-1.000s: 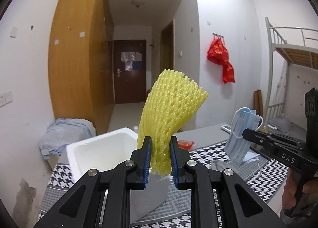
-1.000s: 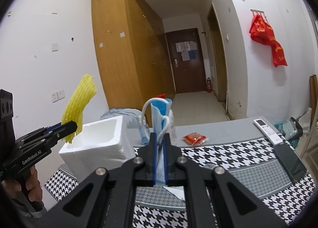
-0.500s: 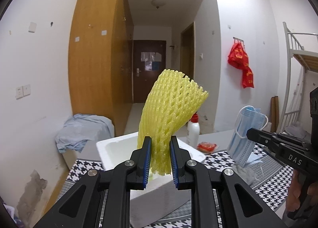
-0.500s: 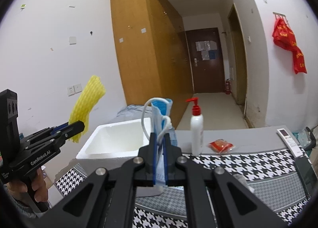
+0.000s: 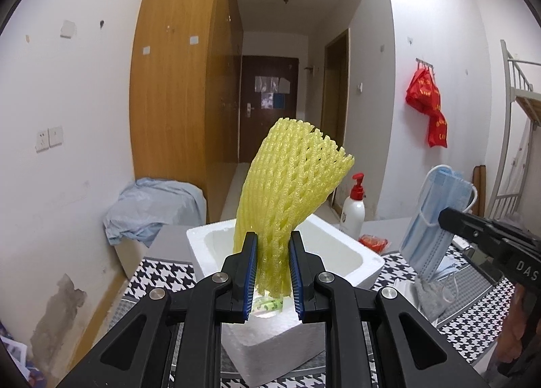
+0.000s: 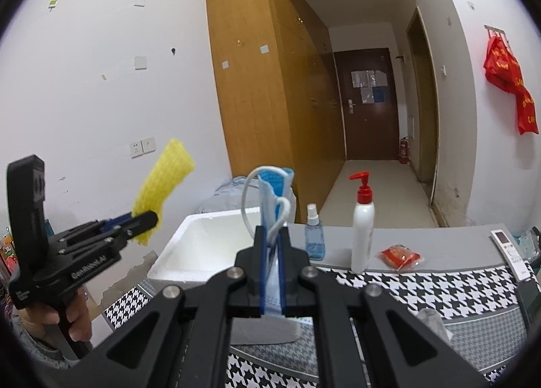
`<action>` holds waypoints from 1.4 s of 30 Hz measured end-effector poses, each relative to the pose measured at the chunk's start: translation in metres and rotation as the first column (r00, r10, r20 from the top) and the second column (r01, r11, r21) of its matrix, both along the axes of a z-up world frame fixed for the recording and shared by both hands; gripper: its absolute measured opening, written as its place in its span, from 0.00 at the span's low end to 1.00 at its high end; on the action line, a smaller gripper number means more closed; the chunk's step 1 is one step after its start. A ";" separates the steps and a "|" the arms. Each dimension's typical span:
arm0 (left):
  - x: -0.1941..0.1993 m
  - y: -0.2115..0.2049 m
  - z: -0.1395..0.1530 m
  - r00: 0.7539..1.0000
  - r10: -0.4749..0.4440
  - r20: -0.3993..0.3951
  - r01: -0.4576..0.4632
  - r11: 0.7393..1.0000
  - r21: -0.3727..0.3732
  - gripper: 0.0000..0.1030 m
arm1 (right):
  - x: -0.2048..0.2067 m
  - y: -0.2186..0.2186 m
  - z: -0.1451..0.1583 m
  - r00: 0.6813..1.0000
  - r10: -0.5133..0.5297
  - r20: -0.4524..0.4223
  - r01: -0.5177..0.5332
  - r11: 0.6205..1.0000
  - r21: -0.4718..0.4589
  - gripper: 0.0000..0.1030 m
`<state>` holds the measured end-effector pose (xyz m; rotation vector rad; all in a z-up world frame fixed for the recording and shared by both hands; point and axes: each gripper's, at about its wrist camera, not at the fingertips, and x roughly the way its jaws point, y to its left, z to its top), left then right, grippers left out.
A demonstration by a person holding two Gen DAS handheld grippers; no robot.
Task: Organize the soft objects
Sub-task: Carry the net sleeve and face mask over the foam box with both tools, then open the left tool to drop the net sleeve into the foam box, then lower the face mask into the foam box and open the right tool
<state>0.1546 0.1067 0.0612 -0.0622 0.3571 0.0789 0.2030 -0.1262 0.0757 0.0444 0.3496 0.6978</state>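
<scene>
My left gripper point(image 5: 272, 272) is shut on a yellow foam net sleeve point(image 5: 290, 191) that stands up out of the jaws, held above the near edge of a white foam box point(image 5: 341, 273). It also shows in the right wrist view point(image 6: 142, 221) with the net point(image 6: 162, 185), left of the box point(image 6: 189, 252). My right gripper point(image 6: 271, 273) is shut on a light blue face mask point(image 6: 272, 198), held in the air just right of the box. In the left wrist view the mask point(image 5: 436, 219) hangs from the right gripper point(image 5: 449, 219).
A houndstooth cloth point(image 6: 439, 290) covers the table. On it stand a white pump bottle point(image 6: 361, 229), a small blue spray bottle point(image 6: 313, 235), a red packet point(image 6: 400, 256), a remote point(image 6: 509, 249) and a grey cloth scrap point(image 6: 431, 317). A wall lies to the left.
Both grippers have moved left with their loads; the foam box, once left of the left gripper, is now straight below it. The bottles have come into view. Both grips are unchanged.
</scene>
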 end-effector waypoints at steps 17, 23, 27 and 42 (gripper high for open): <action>0.046 0.013 -0.011 0.996 -0.030 -0.082 0.029 0.999 -0.018 0.19 | 0.010 0.012 -0.005 0.999 -0.030 -0.012 0.030 0.999 -0.032 0.08; 0.054 0.009 -0.015 0.993 -0.054 -0.105 0.054 0.999 0.001 0.27 | 0.012 0.010 -0.005 0.998 -0.052 -0.016 0.052 0.998 -0.035 0.08; 0.049 0.011 -0.013 0.997 -0.032 -0.072 0.032 0.999 -0.001 0.83 | 0.014 0.009 -0.005 0.998 -0.068 -0.018 0.067 0.997 -0.045 0.08; 0.011 0.032 -0.012 0.999 0.042 0.002 -0.041 0.999 -0.008 0.99 | 0.016 0.025 0.000 0.997 -0.079 0.001 0.079 0.994 -0.078 0.08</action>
